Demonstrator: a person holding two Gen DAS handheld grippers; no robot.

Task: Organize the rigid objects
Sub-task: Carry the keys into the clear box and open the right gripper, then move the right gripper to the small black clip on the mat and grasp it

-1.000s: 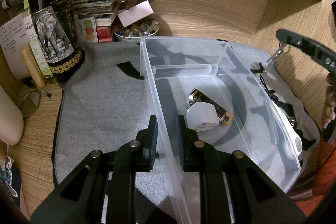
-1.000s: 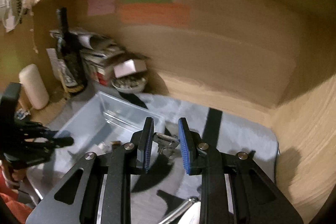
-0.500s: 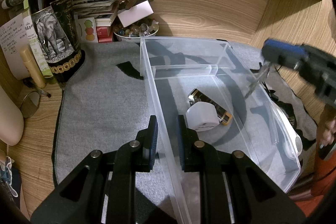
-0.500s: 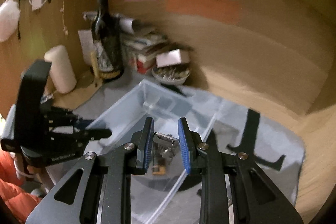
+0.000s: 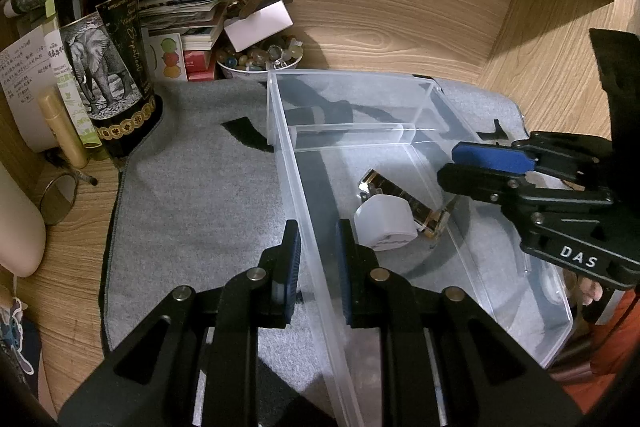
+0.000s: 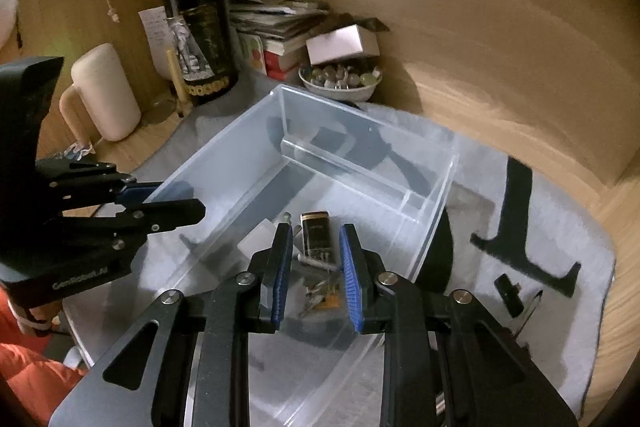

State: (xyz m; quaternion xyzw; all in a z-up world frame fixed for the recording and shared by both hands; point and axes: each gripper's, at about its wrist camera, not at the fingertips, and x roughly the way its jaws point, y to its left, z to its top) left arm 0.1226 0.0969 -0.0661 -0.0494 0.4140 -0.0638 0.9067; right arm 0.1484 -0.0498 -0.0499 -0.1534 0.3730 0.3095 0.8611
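A clear plastic bin (image 5: 416, 99) (image 6: 240, 131) sits on a grey mat. My left gripper (image 5: 317, 235) is shut on the bin's left wall (image 5: 316, 259). Inside lie a white charger plug (image 5: 386, 223) and a black-and-gold lighter (image 5: 404, 195) (image 6: 316, 231). My right gripper (image 6: 314, 263) (image 5: 460, 163) hangs over the bin, jaws parted. A bunch of keys (image 6: 320, 287) lies on the bin floor below it, blurred, clear of the pads.
A wine bottle (image 5: 100, 39), a stack of books (image 5: 188, 23) and a bowl of beads (image 5: 260, 59) stand at the back left. A cream mug (image 6: 106, 91) stands left. A small black object (image 6: 508, 293) lies on the mat right of the bin.
My right gripper carried the keys over the bin, lowered, and opened; the keys now lie in the bin. The left gripper has stayed shut on the wall.
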